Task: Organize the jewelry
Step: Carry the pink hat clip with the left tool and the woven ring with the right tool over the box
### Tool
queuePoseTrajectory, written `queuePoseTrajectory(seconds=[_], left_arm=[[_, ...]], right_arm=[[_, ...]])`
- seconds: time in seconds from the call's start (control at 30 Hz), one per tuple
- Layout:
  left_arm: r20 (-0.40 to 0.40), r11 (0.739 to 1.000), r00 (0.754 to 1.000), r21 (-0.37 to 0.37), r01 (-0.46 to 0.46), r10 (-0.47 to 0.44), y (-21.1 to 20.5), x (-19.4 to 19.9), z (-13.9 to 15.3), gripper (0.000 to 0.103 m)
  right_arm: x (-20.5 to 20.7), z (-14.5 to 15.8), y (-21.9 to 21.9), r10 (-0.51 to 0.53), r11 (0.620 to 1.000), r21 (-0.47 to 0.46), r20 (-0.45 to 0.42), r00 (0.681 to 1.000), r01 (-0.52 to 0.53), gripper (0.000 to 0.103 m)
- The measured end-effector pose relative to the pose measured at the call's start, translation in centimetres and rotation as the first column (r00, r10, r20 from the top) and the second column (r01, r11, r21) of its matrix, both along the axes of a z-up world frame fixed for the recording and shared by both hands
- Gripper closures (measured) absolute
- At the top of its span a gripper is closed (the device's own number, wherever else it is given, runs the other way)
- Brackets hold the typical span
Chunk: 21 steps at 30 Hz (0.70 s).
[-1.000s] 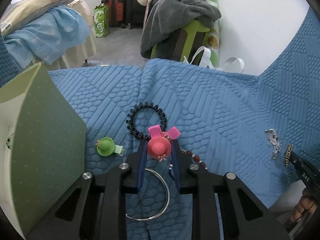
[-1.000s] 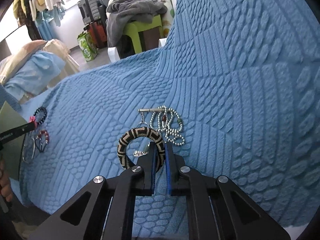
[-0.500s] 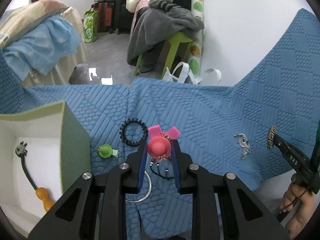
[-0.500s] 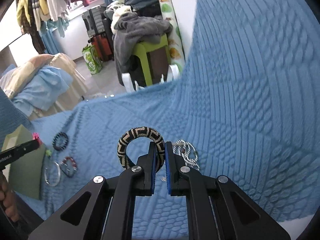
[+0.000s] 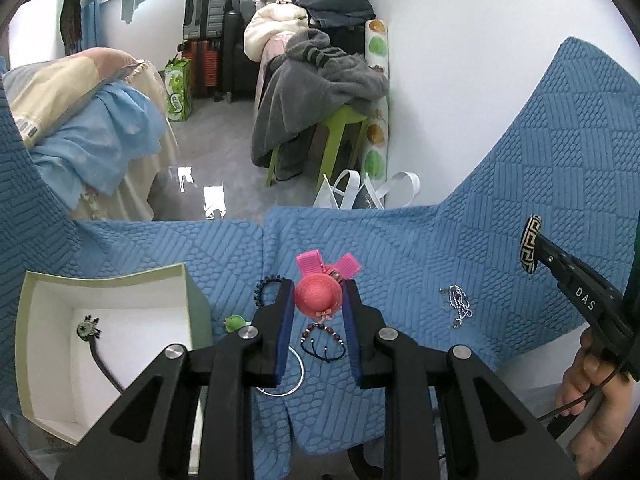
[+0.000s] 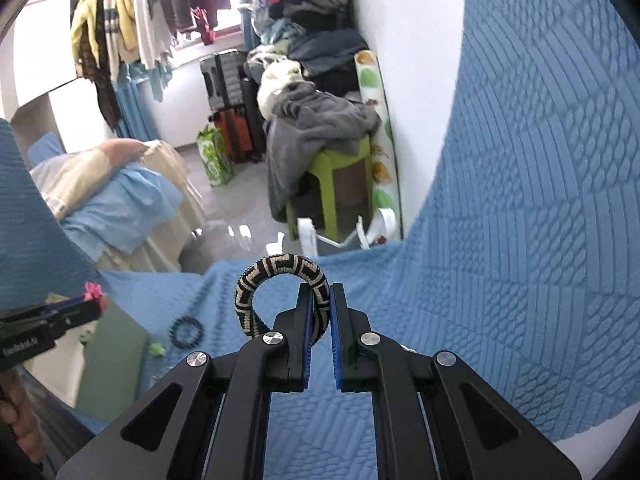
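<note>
Your left tongs (image 5: 318,308) are pinching the pink hat clip (image 5: 319,295) only by its brim, up above the blue cloth (image 5: 400,264), so a jolt on the way to the box (image 5: 188,296) at the left could pop it loose. Right tongs (image 6: 320,312) clamp the woven bangle (image 6: 256,280) on one side, so it may swing. Only the left view shows the box's inside and the silver chain (image 5: 458,304) lying far right.
</note>
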<state>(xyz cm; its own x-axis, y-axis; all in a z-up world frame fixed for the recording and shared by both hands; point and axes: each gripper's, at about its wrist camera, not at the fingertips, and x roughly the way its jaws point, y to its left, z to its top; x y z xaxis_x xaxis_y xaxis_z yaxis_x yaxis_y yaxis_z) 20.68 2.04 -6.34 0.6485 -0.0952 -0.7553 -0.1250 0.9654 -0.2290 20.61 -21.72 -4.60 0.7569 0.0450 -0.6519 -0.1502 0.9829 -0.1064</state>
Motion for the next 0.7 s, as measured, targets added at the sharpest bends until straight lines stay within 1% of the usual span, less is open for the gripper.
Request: queuePoseTrajectory(seconds=[0.2,0.33,0.4,0.7], left_arm=[[-0.006,1.0,1.0,0.0,-0.026,0.026,1.9,-0.6,0.3,0.079],[-0.007,0.999,0.999,-0.006,-0.041,0.041,2.9,-1.2,0.5,0.079],[-0.001,0.999,0.999,0.006,-0.054,0.054,3.5,-1.6,0.7,0.079],[-0.001,0.995,0.995,0.005,-0.103,0.103,6.5,-3.0,0.7,0.079]], right_arm=[[0.0,1.2,2.5,0.036,0.998,0.041,0.004,0.999,-0.036,0.097],[-0.2,1.6,5.0,0.07,0.997,0.03,0.012,0.997,-0.07,0.097],[0.0,1.4,5.9,0.083,0.996,0.034,0.007,0.997,-0.083,0.097],[0.0,-0.2,10.0,0.147,0.988,0.049,-0.026,0.989,-0.146,0.097]])
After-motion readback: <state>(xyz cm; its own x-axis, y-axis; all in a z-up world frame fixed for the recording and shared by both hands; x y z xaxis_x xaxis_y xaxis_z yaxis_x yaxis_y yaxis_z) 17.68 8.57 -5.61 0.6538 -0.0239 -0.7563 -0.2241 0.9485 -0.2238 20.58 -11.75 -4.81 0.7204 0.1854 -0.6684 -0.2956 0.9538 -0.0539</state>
